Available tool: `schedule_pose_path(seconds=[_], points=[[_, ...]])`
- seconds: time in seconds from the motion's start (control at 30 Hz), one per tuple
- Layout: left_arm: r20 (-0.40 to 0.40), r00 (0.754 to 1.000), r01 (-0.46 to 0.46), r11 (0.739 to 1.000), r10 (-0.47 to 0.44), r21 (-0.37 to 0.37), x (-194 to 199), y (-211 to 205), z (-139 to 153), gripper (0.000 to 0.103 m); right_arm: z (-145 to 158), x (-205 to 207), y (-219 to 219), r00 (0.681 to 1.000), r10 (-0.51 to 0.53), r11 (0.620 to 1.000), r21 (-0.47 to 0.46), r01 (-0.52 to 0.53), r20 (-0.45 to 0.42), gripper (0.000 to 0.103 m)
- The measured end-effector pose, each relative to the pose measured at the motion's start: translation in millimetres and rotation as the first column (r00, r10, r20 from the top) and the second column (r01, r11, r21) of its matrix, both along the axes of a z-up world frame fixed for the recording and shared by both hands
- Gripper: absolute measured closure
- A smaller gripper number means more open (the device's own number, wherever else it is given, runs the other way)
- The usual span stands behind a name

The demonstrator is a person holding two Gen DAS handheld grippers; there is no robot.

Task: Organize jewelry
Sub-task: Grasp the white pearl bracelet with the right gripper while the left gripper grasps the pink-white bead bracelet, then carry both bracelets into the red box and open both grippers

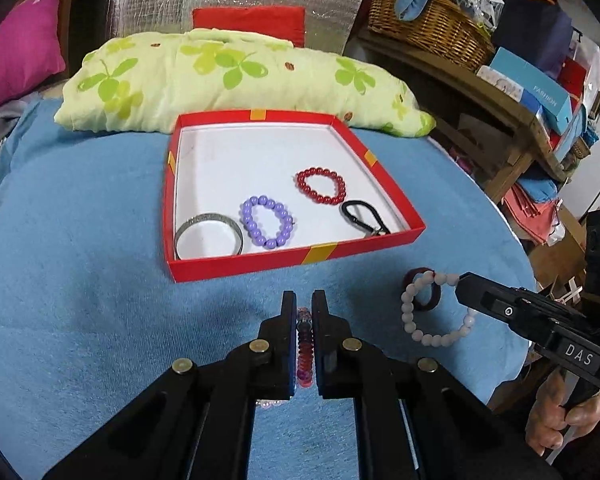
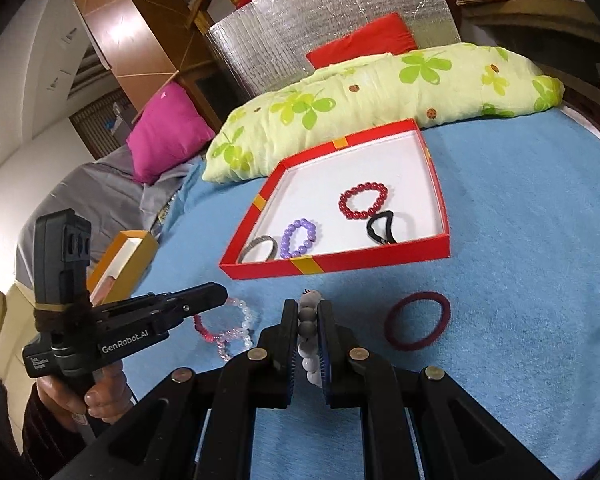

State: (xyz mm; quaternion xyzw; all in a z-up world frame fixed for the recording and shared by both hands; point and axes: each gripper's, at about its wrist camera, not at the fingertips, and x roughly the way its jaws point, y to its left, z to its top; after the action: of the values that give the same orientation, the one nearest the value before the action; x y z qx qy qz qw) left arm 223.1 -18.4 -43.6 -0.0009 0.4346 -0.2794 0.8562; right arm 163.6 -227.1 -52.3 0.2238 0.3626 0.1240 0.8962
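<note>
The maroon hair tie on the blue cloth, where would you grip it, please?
The maroon hair tie lies flat and free on the blue cloth. I would come from above, one of the fingers inside the loop and one outside, pinching its near arc.

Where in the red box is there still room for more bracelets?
The back half of the red box, toward the green pillow, is bare white floor. The front is crowded: silver bangle, purple bracelet, red bracelet and black clip lie along the front wall.
</note>
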Motion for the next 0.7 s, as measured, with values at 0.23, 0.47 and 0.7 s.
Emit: schedule_pose_path(seconds=[0.23,0.47,0.7], points=[[0.016,1.0,-0.01,1.0,0.01,-0.013,3.3,-1.7,6.5,0.095,11.9,6.4,-3.0,1.0,0.002,0.999,0.037,-0.003,0.031,0.092],[0.034,0.999,-0.011,0.998,0.013,-0.058,19.6,-3.2,21.5,0.095,31.6,25.9,-11.4,0.996,-0.025,0.998,0.057,0.02,0.087,0.092],[0.019,0.998,-0.063,0.995,0.065,-0.082,73.2,-7.2,31.7,0.095,36.4,73.1,-25.0,0.994,-0.068,0.995,0.084,0.061,0.084,0.092]])
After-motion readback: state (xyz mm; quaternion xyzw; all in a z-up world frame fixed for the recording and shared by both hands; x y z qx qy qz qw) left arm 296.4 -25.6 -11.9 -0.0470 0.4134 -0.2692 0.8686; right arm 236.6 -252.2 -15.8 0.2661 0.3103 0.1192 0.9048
